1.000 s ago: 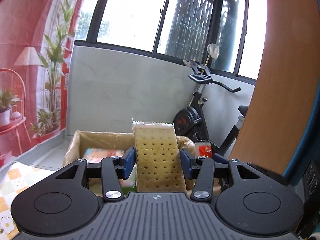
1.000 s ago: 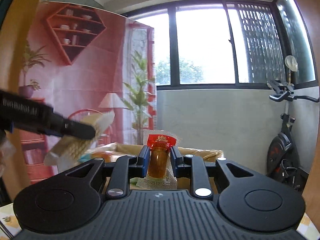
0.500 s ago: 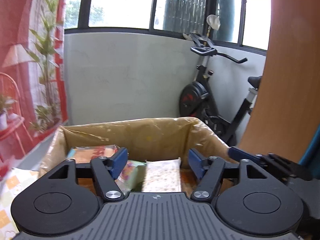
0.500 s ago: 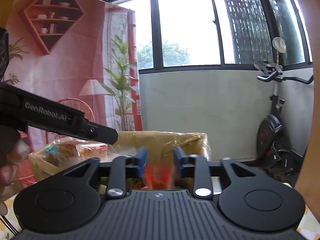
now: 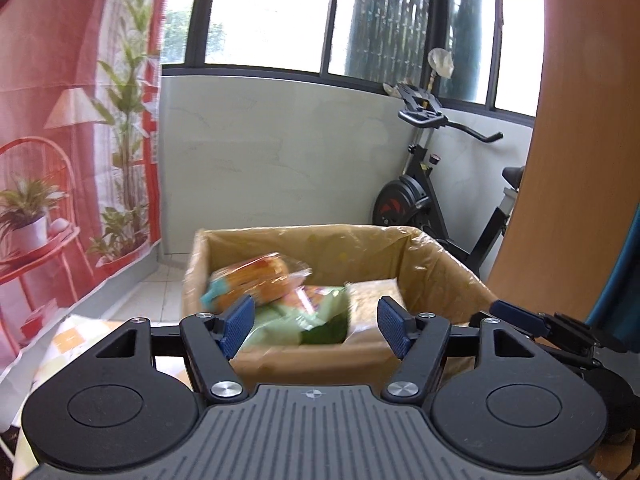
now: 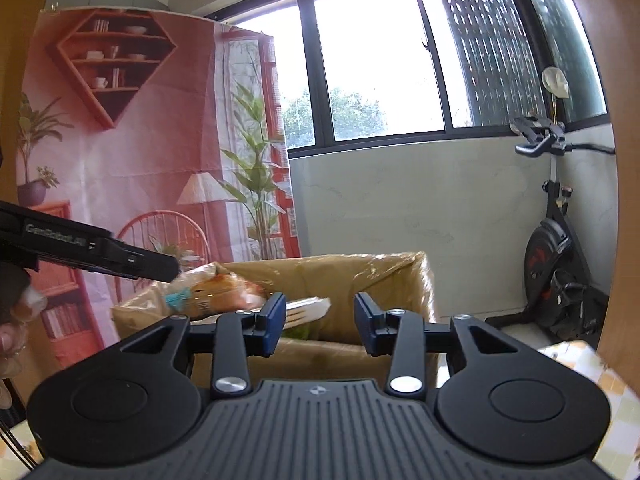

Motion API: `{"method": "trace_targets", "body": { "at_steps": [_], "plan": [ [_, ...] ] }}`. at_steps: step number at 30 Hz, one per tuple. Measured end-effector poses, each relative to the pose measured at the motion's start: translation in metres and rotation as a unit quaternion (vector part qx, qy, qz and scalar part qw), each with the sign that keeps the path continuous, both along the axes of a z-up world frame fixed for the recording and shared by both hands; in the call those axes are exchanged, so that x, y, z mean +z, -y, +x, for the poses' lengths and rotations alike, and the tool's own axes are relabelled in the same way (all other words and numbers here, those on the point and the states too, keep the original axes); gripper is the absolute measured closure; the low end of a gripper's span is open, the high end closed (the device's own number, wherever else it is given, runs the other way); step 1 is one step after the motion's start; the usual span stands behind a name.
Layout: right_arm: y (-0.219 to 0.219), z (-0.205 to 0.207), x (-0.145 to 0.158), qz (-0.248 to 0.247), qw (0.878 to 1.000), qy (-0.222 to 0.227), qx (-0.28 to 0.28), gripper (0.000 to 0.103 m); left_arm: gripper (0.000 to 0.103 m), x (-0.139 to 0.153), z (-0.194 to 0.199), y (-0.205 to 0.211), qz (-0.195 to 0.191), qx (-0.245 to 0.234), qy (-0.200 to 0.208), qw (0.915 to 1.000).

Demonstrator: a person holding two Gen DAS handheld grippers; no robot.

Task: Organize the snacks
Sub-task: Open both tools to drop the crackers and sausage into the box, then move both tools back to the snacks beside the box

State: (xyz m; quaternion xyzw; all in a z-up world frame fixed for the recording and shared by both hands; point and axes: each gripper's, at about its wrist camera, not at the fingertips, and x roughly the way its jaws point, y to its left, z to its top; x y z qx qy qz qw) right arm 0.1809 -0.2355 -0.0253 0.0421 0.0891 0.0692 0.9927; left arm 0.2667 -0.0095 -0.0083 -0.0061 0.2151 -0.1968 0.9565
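Observation:
A cardboard box (image 5: 440,280) lined with clear plastic stands ahead of both grippers. Inside lie an orange snack packet (image 5: 248,280), a green packet (image 5: 296,320) and a pale cracker packet (image 5: 372,300). My left gripper (image 5: 316,328) is open just short of the box's near wall, with nothing between its blue pads. My right gripper (image 6: 320,324) is also open and empty in front of the box (image 6: 360,276). The right wrist view shows the orange packet (image 6: 220,296) and the cracker packet (image 6: 308,308). The left gripper (image 6: 100,248) reaches in from the left, over the box's left rim.
An exercise bike (image 5: 424,200) stands beyond the box on the right, against a pale wall under windows. A printed red backdrop (image 6: 140,160) hangs on the left. A wooden panel (image 5: 580,160) rises at the right. The right gripper (image 5: 516,314) shows at the box's right corner.
The left gripper opened and the cracker packet dropped into the box. The right gripper opened and its red-topped amber snack fell from view. The left gripper drew back from the box.

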Motion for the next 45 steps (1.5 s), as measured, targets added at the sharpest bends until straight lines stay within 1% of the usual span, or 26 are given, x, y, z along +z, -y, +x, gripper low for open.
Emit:
{"method": "trace_targets", "body": {
  "at_steps": [4,7,8,12,15,18,26,29,33,36,41,43,45],
  "plan": [
    [-0.003,-0.02,-0.013,0.013,1.0,-0.006,-0.004,0.062,0.033,-0.005,-0.021,-0.024,-0.001,0.007,0.007,1.0],
    [-0.006,-0.03,-0.022,0.016,1.0,-0.014,-0.008,0.062,0.033,-0.011,-0.032,-0.035,0.015,0.01,0.016,0.9997],
    [-0.006,-0.032,-0.026,0.017,1.0,-0.018,-0.008,0.062,0.033,-0.015,-0.034,-0.038,0.017,0.014,0.012,0.9997],
    [-0.006,-0.037,-0.043,0.015,0.999,-0.038,-0.01,0.062,0.033,-0.032,-0.034,-0.054,0.003,0.027,-0.019,0.9994],
    [-0.005,-0.038,-0.059,0.008,0.998,-0.059,-0.017,0.062,0.033,-0.047,-0.031,-0.06,0.008,0.043,-0.034,0.9985],
    [-0.001,-0.036,-0.073,0.008,0.997,-0.079,-0.025,0.062,0.033,-0.062,-0.028,-0.066,0.003,0.049,-0.051,0.9975],
    [0.005,-0.029,-0.112,0.002,0.989,-0.14,-0.042,0.061,0.033,-0.102,-0.018,-0.066,0.005,0.052,-0.095,0.9941],
    [0.005,-0.023,-0.126,-0.004,0.984,-0.169,-0.05,0.049,0.033,-0.114,-0.014,-0.063,0.006,0.05,-0.109,0.9927],
    [0.004,-0.014,-0.14,-0.006,0.977,-0.199,-0.072,0.039,0.033,-0.124,-0.007,-0.061,0.012,0.049,-0.123,0.9912],
    [0.004,-0.01,-0.149,-0.004,0.973,-0.215,-0.08,0.039,0.033,-0.131,-0.002,-0.058,0.015,0.047,-0.13,0.9902],
    [0.0,-0.002,-0.157,-0.024,0.97,-0.232,-0.067,0.038,0.033,-0.143,0.005,-0.055,0.026,0.041,-0.143,0.9886],
    [-0.001,0.003,-0.159,-0.02,0.969,-0.242,-0.057,0.04,0.033,-0.148,0.007,-0.053,0.029,0.04,-0.148,0.9877],
    [0.0,0.003,-0.16,-0.021,0.969,-0.241,-0.054,0.044,0.033,-0.153,0.009,-0.053,0.028,0.04,-0.156,0.9865]
  ]
}}
